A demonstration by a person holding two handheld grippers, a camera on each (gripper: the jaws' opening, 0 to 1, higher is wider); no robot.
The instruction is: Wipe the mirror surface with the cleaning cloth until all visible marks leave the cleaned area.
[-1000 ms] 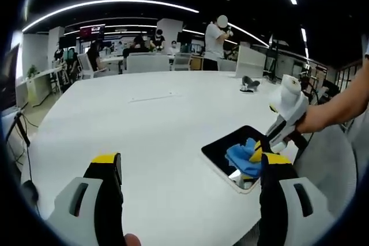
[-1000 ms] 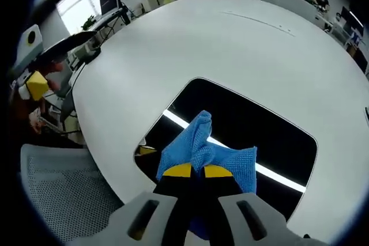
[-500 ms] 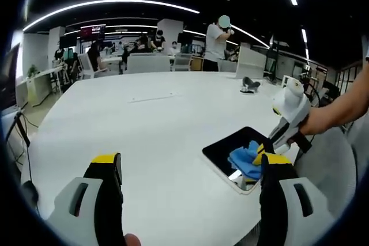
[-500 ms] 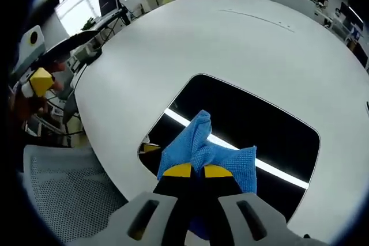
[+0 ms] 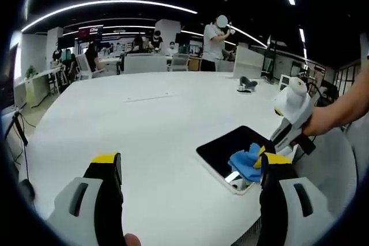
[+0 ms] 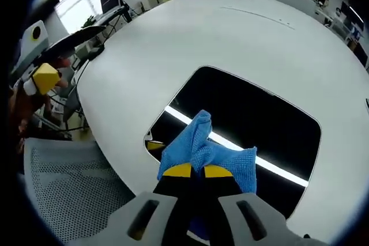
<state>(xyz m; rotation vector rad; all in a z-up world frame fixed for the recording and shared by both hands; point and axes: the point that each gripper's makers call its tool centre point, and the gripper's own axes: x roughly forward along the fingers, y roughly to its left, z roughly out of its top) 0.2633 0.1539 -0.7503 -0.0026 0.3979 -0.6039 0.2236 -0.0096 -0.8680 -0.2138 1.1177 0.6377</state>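
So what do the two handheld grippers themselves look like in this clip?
Both match: light grey moulded bodies with a dark slot on each side, carrying black jaws capped with yellow tips. The left gripper shows this in its own view, the right gripper in its own. Seen from the left gripper view, the right gripper has a white, rounded housing. The forearm behind it is bare, no sleeve showing. No cables visible.

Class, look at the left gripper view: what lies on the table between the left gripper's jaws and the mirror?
Nothing: in the left gripper view, only bare white table lies between the open left gripper and the mirror, where the right gripper holds the blue cloth.
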